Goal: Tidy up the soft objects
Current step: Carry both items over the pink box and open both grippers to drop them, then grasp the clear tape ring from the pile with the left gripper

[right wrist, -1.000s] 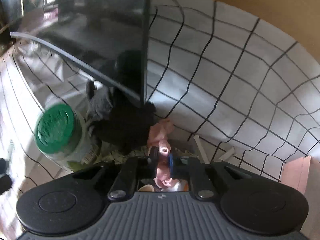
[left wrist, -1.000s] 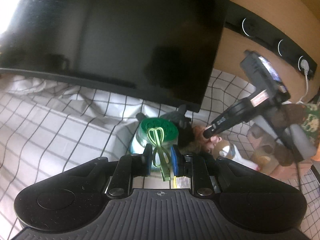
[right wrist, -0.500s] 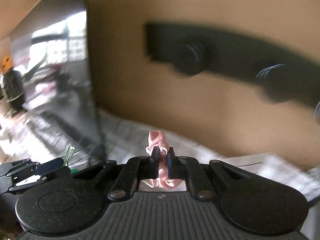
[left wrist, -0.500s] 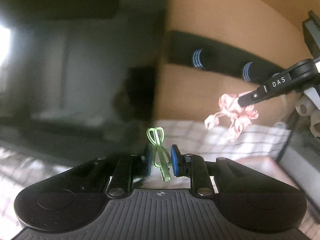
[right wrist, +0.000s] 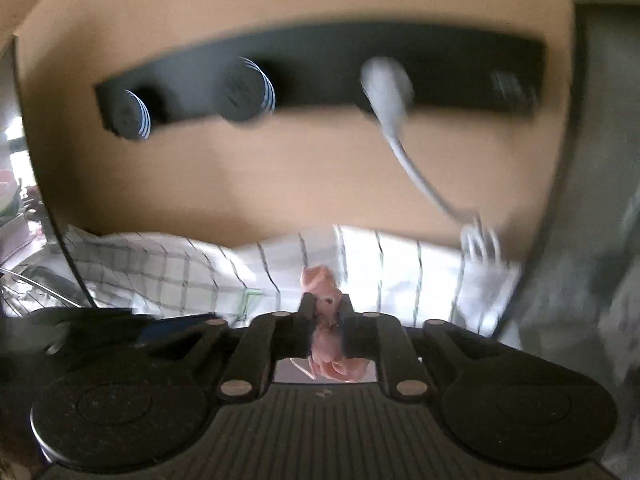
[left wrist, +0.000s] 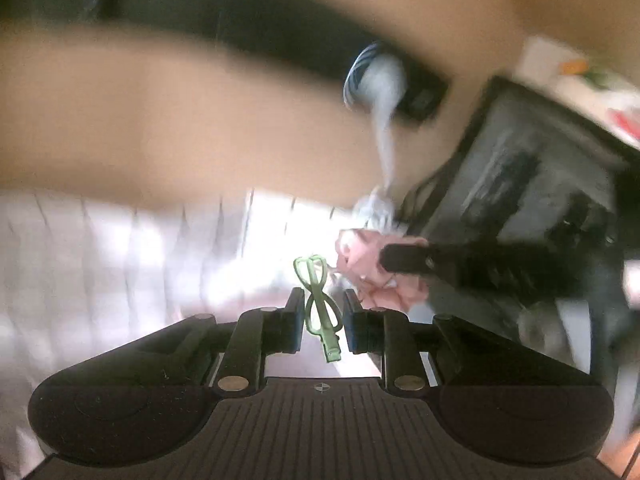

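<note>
Both views are motion-blurred; detail is limited. The left hand-held gripper [left wrist: 320, 312] has a thin green looped elastic band [left wrist: 318, 304] standing between its blue-padded fingers [left wrist: 297, 326]; whether the pads actually press on the band cannot be told. The right hand-held gripper [right wrist: 326, 320] has a crumpled pink fabric scrunchie [right wrist: 324, 312] between its fingers; its jaws are opening, yet the fabric sits pinched between the pads, with a part bulging above them and a part hanging below. In the left wrist view the scrunchie [left wrist: 360, 260] appears at the tip of the right gripper's dark finger [left wrist: 404, 258], just beside the green band. Behind both lies a white cloth with a dark grid pattern [right wrist: 180, 264] over the worktop; above it a tan wall [right wrist: 280, 168] carries a black socket strip [right wrist: 320, 68] with a white plug and cable [right wrist: 386, 84].
</note>
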### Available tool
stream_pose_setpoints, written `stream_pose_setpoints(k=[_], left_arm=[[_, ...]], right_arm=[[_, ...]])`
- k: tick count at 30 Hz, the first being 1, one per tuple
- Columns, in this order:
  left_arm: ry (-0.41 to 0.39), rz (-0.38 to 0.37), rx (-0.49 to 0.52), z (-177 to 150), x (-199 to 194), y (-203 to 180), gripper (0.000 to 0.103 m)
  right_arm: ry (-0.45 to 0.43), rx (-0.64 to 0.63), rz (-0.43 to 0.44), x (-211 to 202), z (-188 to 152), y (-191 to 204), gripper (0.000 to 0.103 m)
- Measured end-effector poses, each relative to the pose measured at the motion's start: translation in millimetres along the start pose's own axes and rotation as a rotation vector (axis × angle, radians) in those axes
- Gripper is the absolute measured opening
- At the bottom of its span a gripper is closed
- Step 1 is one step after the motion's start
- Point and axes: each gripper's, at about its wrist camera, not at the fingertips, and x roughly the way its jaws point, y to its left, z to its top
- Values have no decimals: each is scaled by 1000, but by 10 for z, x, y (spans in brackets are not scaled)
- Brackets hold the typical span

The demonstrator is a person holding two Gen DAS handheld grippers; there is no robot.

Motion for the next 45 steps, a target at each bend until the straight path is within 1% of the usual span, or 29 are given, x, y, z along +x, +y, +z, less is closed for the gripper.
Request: stream_pose_setpoints(k=[1,2,3,4,7,10,13,15,17,19,22,25,28,32,34,38,41,45], left_arm=[[55,25,-43,-27,155,28,23],[98,52,-53,-73,317,36,23],[126,79,-33,-137,422,20,23],[137,112,4,-210,472,2,23],[140,200,121,-372,519,-90,23],[102,238,183,-447,392,-128,23],[21,257,187,-499,69,-162,23],[-42,287,177,-533,-216,-129,23],[-102,331,152,-661,-481,-13,23],[-143,380,107,-796,-756,143,23],[-163,449,29,-1018,-1115,430,23],[-160,530,-41,-1228,-1417,717,23],[-150,584,-129,-1432,-1674,1041,23],[-138,605,-218,-1612,-1846,1386,23],[-128,588,-242,-1666,-1864,1496,23],[-112,546,-232,-1769,-1893,1600,23],[-96,501,-210,-1838,-1908,1650,23],[-92,482,-193,-1865,-1946,1700,23]], right_arm=[[13,19,-14,37,-90,-61,33],[20,23,-21,60,-204,-78,45],[23,15,-23,45,-307,-99,49],[25,-3,-32,38,-423,-102,56],[27,-61,-69,8,-685,-98,62],[20,-83,-76,-33,-884,-68,71],[-5,-91,-54,-132,-1063,-6,80],[-21,-105,-42,-170,-1152,92,84],[-46,-142,-30,-205,-1264,265,88],[-61,-192,-29,-245,-1382,479,92],[-51,-242,3,-229,-1547,791,96],[-24,-269,46,-167,-1694,1082,97],[-4,-291,65,-92,-1815,1322,98],[14,-336,66,-4,-1944,1594,99],[23,-352,70,24,-1946,1706,99],[20,-401,83,67,-1940,1932,99],[21,-423,102,110,-1928,2087,99],[35,-437,109,178,-1942,2268,99]])
